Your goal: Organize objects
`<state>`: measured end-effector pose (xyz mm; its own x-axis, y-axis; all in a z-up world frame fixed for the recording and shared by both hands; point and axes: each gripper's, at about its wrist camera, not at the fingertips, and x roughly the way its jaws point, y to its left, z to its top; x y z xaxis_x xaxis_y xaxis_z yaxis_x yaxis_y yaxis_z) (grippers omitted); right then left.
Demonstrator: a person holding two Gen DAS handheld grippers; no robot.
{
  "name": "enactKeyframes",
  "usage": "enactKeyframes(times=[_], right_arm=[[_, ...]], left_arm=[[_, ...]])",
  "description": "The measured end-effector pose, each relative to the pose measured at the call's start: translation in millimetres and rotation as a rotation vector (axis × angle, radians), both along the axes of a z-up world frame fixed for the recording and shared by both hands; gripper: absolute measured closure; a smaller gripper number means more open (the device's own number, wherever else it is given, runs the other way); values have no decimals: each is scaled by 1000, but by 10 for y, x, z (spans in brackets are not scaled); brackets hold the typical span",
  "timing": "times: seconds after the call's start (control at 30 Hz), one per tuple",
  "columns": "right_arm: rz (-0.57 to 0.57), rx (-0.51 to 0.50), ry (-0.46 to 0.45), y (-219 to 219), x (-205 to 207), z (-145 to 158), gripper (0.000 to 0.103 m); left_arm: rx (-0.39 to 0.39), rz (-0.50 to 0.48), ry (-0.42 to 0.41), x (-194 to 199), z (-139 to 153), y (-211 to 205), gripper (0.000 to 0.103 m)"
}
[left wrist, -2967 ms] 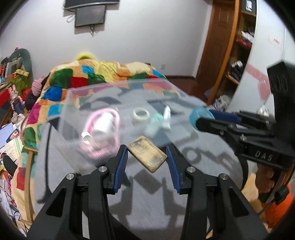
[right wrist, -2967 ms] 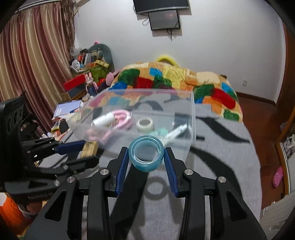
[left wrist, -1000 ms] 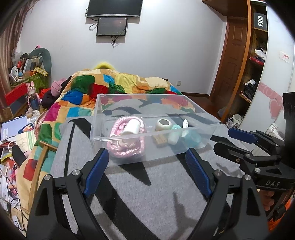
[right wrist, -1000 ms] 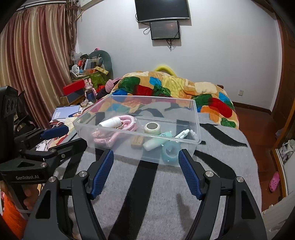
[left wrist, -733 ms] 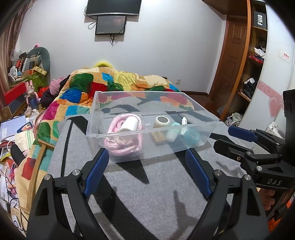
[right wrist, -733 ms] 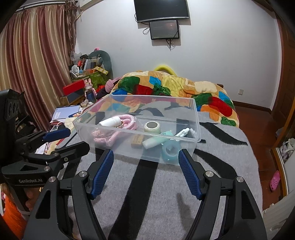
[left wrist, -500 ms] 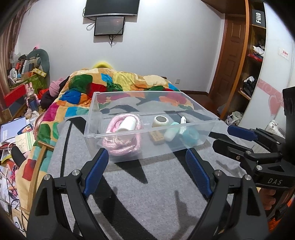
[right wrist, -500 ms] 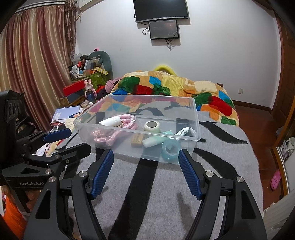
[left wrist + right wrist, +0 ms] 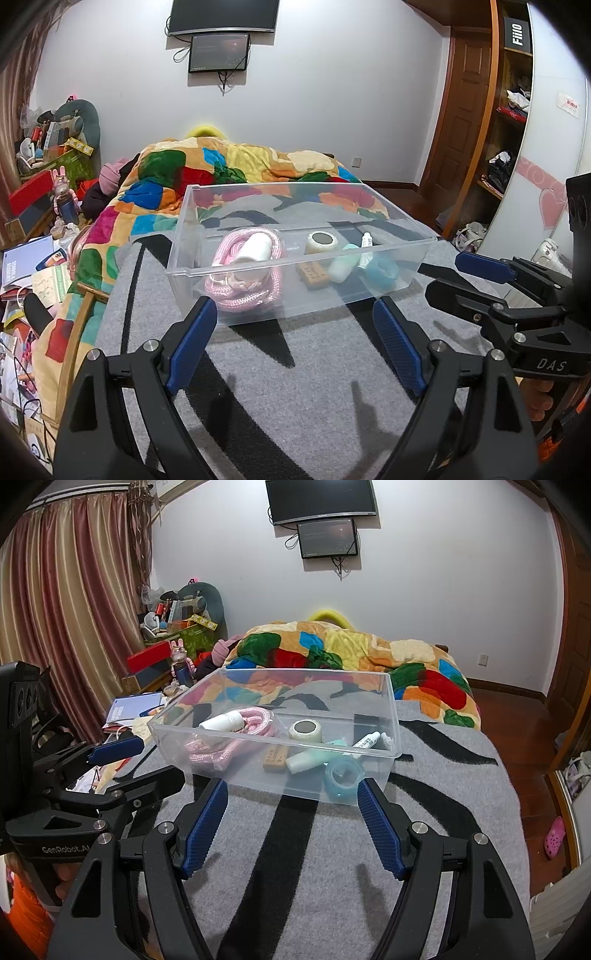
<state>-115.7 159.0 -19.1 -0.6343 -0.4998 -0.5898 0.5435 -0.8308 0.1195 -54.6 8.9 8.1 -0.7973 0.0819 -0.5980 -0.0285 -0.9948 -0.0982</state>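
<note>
A clear plastic bin (image 9: 192, 221) (image 9: 392, 709) stands on the grey striped blanket. In it lie a pink rope coil (image 9: 255, 288) (image 9: 221, 747) with a white bottle (image 9: 255, 249) (image 9: 221, 722) on it, a white tape roll (image 9: 322, 242) (image 9: 305, 730), a tan block (image 9: 314, 275) (image 9: 275, 757), a mint tube (image 9: 343, 264) (image 9: 314, 758), a small white tube (image 9: 366, 243) (image 9: 365, 741) and a blue tape roll (image 9: 382, 271) (image 9: 342, 773). My left gripper (image 9: 291, 350) and right gripper (image 9: 291, 823) are open and empty, just in front of the bin.
A colourful quilt (image 9: 229, 170) covers the bed behind the bin. Clutter and papers (image 9: 133, 705) lie at the left by the curtain. A wooden door and shelves (image 9: 491, 129) stand at the right. The grey blanket (image 9: 314, 867) spreads under both grippers.
Three seconds ago the left gripper held the tan block and the right held the blue tape roll; both now lie in the bin. Both grippers are open and drawn back slightly.
</note>
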Motion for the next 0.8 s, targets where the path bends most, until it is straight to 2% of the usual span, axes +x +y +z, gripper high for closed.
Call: enactKeyframes(times=[0.8], right_arm=[[3, -3, -2, -11, 35, 7, 32]], left_arm=[[19, -4, -6, 15, -29, -6, 9]])
